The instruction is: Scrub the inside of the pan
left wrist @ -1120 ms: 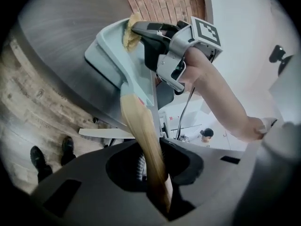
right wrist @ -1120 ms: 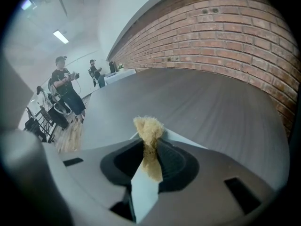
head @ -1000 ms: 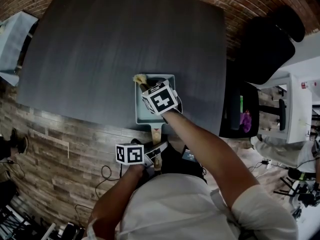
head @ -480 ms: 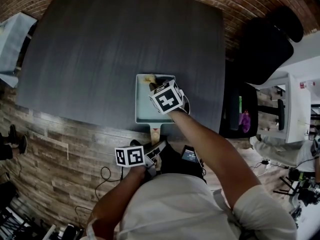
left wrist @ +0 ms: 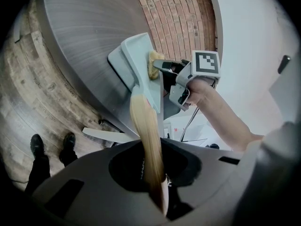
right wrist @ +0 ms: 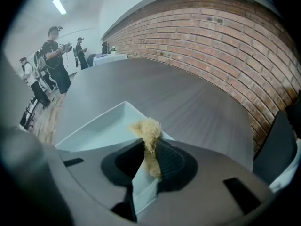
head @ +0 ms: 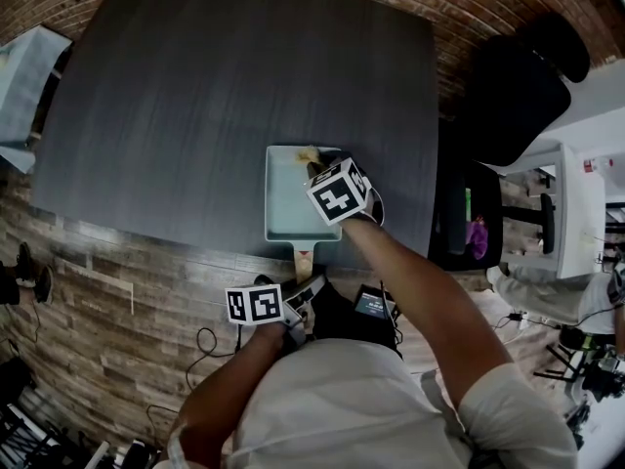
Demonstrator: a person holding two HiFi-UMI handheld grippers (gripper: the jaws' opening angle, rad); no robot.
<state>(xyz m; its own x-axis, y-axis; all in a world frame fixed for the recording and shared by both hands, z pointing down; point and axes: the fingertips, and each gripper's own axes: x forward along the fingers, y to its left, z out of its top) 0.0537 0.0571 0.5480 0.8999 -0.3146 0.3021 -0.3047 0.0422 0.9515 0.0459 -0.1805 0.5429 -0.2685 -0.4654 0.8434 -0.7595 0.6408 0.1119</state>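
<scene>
The pan (head: 290, 198) lies at the desk's (head: 215, 96) 6 o'clock edge. It looks stiff, likely light and apt to slide, so its wooden handle (left wrist: 146, 126), jutting toward 6 o'clock, is the place to hold; the left gripper (left wrist: 154, 175) has just tightened on it. The right gripper (right wrist: 150, 157) has its fingers (left wrist: 161, 64) pinched shut on a soft, fluffy scrubber (right wrist: 146, 127) at the pan's 1 o'clock corner.
</scene>
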